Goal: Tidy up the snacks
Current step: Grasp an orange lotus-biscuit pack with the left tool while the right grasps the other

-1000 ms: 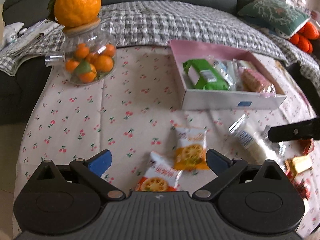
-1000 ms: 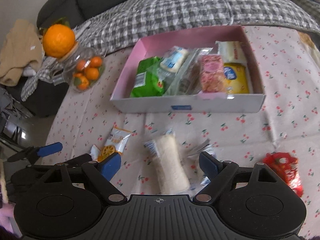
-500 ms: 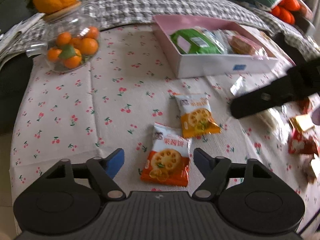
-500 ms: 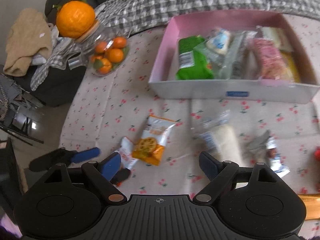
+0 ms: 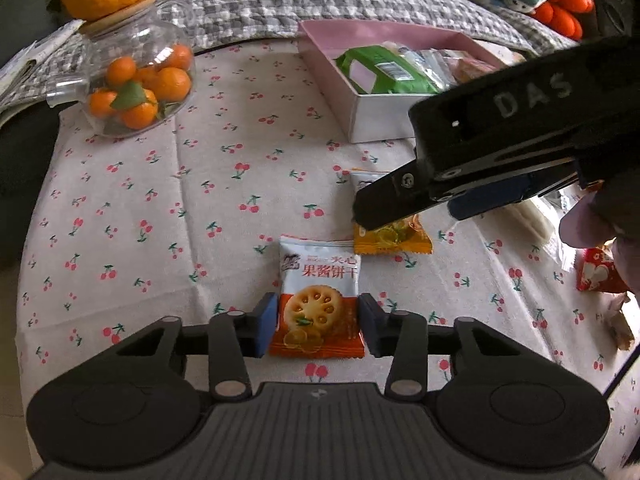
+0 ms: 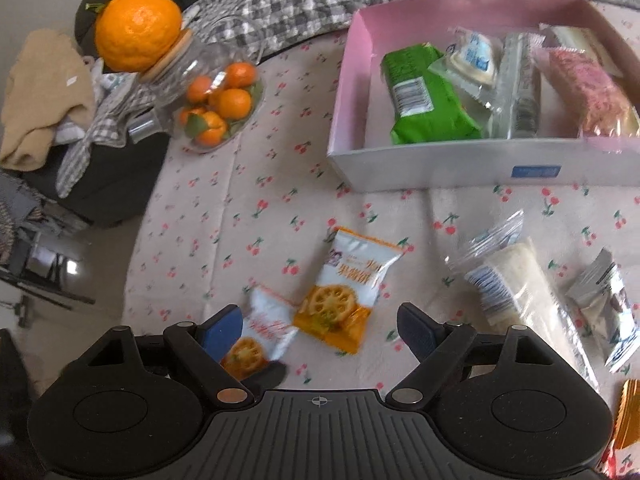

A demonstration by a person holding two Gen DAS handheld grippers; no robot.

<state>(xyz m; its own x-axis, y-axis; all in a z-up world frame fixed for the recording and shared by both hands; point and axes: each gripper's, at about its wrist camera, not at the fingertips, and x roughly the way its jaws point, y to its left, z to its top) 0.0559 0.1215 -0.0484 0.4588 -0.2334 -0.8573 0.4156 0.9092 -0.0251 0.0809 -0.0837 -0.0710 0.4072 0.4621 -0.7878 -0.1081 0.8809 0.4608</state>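
left gripper (image 5: 318, 322): jaws have just been closing, pads at both side edges of near biscuit pack (image 5: 319, 305), gripping it on the cloth (image 5: 160, 208)
right gripper (image 6: 318, 326): jaws wide, nothing held, over far biscuit pack (image 6: 344, 286)
box (image 6: 440, 164): behind packs, snacks inside
jar (image 5: 136, 80): back left, holding oranges

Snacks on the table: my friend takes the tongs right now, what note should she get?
Left tongs: have just been closing around the near biscuit pack; pads at its sides, grip not certain.
Right tongs: open, empty, over the second biscuit pack.
Box: already holds the green pack and other snacks.
On the cloth: both biscuit packs, white roll, small silver pack, red pack.
Left: move those into the box.
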